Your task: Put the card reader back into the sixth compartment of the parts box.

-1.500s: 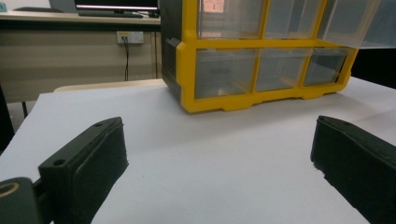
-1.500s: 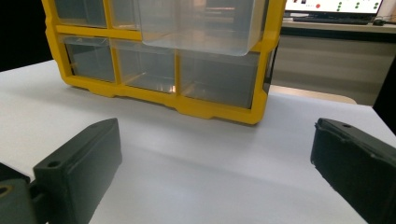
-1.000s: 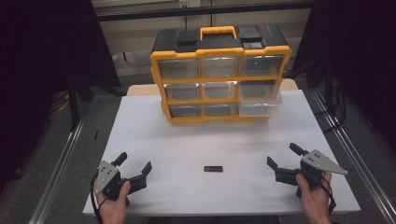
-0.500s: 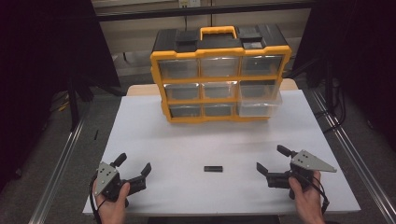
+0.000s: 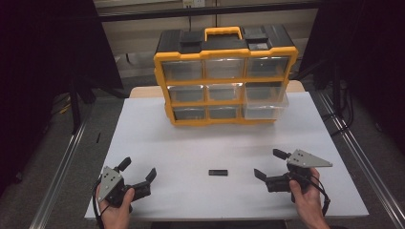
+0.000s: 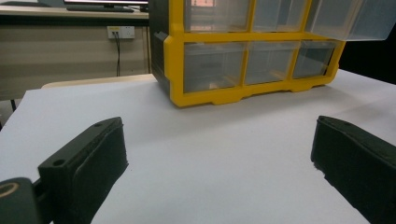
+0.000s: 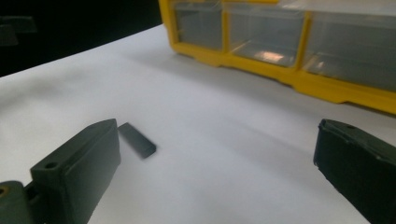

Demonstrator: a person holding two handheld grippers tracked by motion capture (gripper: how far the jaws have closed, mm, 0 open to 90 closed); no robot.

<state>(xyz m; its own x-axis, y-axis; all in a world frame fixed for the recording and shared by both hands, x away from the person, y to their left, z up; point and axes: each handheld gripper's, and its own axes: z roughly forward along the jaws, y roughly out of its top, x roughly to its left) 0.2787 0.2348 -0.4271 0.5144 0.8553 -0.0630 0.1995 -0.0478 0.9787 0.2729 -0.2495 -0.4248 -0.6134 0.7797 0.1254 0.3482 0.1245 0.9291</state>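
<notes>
1. The white table (image 5: 157, 138) carries everything, and my work on it has barely begun: nothing is lifted, nothing is in my jaws, and I judge the pick-up and any stowing are both still to do.

2. There is one yellow and black drawer cabinet (image 5: 224, 76), standing at the far middle of the table. I count nine clear drawers in three rows of three. The right-hand drawer of the middle row (image 5: 265, 101) is pulled out toward me and looks empty from above; the other eight sit shut. I take that open drawer as the likely place for the part, so opening seems done.

3. I hold two grippers. My right gripper (image 5: 271, 168) is at the near right, jaws spread wide and empty, turned leftward to the part and just short of it. In the right gripper view the part lies just beyond my left-hand jaw, not between the pair.

4. My left gripper (image 5: 137, 170) rests at the near left, jaws also spread and empty, well apart from the part, facing the cabinet.

5. There is one small black block (image 5: 218, 172), lying flat on the near middle of the table, between the two grippers and closer to the right one, touching neither.
</notes>
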